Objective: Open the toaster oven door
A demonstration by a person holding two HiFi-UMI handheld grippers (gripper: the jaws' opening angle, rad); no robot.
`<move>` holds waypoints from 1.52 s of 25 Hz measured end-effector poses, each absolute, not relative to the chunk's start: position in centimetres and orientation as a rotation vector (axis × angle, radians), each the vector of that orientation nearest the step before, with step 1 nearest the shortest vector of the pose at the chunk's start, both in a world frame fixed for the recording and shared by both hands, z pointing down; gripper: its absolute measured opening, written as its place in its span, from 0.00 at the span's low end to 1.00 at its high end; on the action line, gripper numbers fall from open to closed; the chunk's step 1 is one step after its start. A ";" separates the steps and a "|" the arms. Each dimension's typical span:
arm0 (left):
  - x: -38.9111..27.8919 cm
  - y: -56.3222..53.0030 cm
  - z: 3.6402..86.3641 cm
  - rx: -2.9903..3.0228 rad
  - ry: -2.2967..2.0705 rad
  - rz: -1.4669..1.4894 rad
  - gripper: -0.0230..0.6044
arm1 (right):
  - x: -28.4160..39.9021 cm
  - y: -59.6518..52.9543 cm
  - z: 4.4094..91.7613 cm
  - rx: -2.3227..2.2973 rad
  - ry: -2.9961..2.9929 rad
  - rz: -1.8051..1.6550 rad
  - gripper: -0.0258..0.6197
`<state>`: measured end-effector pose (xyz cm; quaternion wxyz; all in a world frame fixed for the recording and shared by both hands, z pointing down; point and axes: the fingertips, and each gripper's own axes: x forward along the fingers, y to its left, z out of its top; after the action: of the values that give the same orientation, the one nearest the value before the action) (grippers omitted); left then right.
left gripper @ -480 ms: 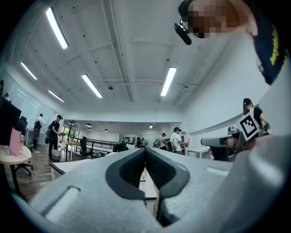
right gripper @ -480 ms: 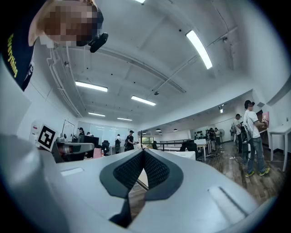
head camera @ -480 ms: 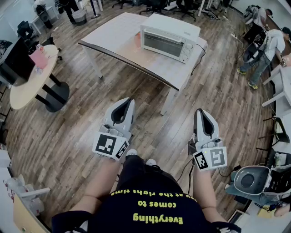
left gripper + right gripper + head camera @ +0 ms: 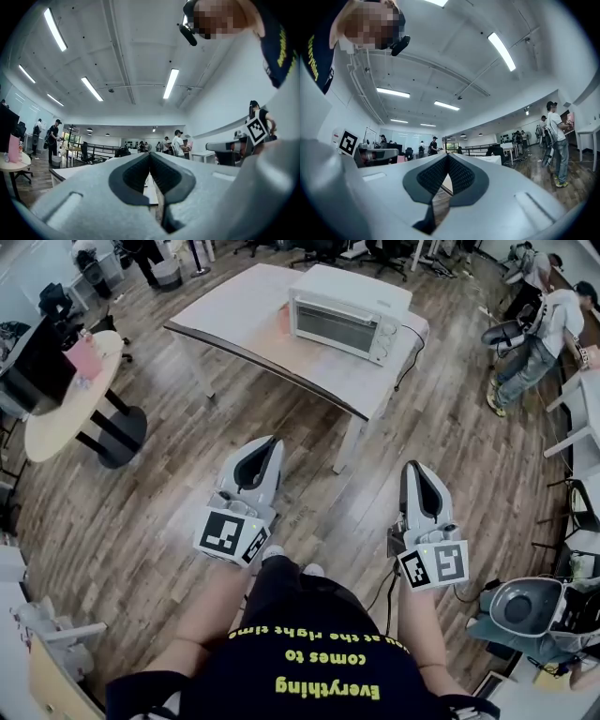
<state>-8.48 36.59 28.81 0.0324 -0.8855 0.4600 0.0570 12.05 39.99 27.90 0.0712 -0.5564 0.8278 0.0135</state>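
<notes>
A white toaster oven stands on a light table far ahead of me, its glass door closed and knobs at its right side. My left gripper is held low near my body, well short of the table, jaws shut with nothing between them. My right gripper hangs beside it, also shut and empty. In the left gripper view the left gripper has its dark pads pressed together; the right gripper shows the same in the right gripper view. Both point slightly upward toward the ceiling.
A round table with a pink item stands at the left. People stand at desks at the upper right. A grey bin-like device sits at the lower right. Wooden floor lies between me and the oven table.
Both grippers stay about where they were; the view has shifted slightly, so the table and oven sit a little higher in the picture.
</notes>
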 end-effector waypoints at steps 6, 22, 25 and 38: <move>-7.6 37.2 28.9 -2.771 1.364 0.203 0.05 | 12.6 40.2 28.4 -1.679 2.486 -0.020 0.07; -7.6 31.0 30.5 -2.829 1.378 0.150 0.45 | 12.5 34.5 28.8 -1.665 2.416 -0.068 0.49; -7.9 27.8 31.1 -2.828 1.385 0.117 0.49 | 12.1 31.9 28.9 -1.666 2.413 -0.067 0.49; -9.8 12.2 31.1 -2.863 1.319 0.108 0.58 | 9.8 18.1 28.0 -1.739 2.323 -0.012 0.53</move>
<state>-9.81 12.18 31.13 -0.0063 -0.9077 0.4181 0.0342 9.81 18.06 28.01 0.1194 -0.5950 0.7948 -0.0040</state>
